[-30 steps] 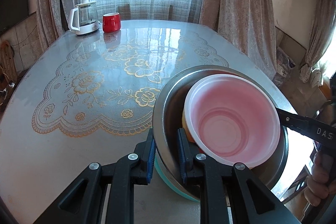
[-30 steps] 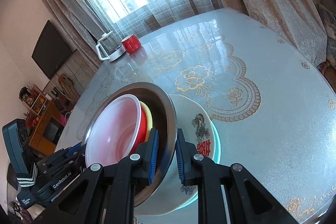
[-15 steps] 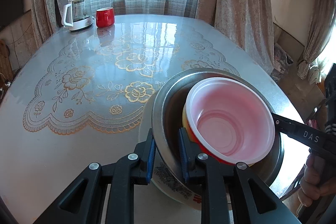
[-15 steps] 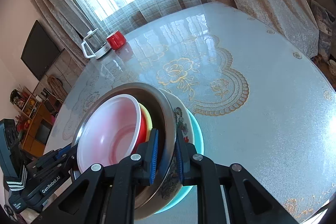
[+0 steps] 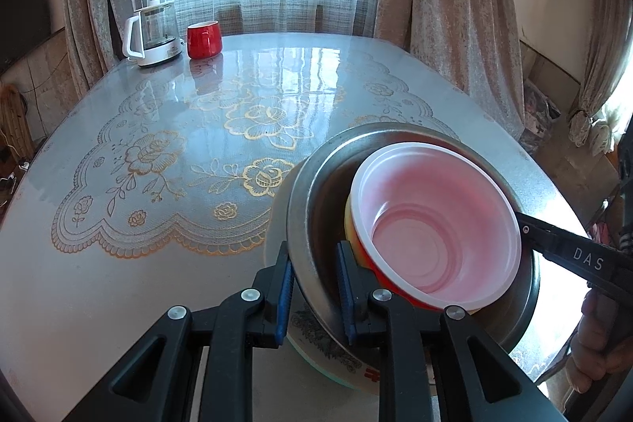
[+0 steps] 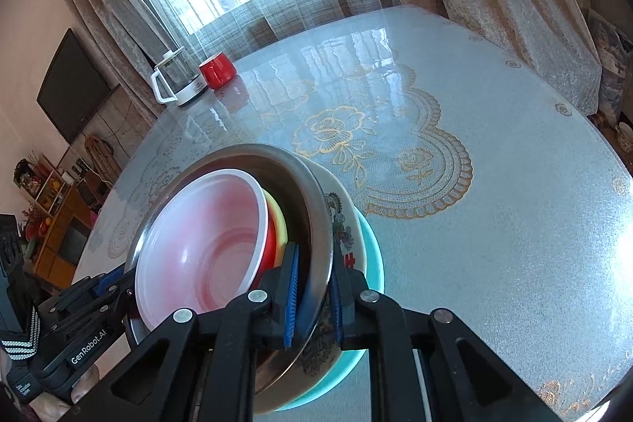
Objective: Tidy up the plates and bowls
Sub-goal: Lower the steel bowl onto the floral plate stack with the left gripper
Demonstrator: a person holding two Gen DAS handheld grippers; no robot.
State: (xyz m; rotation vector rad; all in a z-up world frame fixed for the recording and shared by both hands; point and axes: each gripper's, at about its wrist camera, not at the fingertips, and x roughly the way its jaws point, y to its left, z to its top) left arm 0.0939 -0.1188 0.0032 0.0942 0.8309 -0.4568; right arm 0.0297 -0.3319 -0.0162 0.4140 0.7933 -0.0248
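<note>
A steel bowl [image 5: 316, 200] holds a nested pink-white plastic bowl [image 5: 435, 224] over red and yellow bowls. Under it lie a patterned white plate [image 5: 328, 351] and a teal plate [image 6: 374, 256]. My left gripper [image 5: 312, 287] is shut on the steel bowl's near rim. My right gripper [image 6: 312, 287] is shut on the opposite rim of the steel bowl [image 6: 316, 224]; it also shows in the left wrist view [image 5: 569, 252] at the right. The stack sits near the table's front right edge.
A glass kettle [image 5: 152, 30] and a red mug [image 5: 203, 39] stand at the far left of the table [image 5: 158, 263], which has a gold-flowered lace cover. Curtains and a window are behind. A TV [image 6: 73, 86] and shelves are at the left.
The stack with both grippers on the steel bowl has come lower toward the table; the patterned plate now shows beneath the bowl in the left wrist view.
</note>
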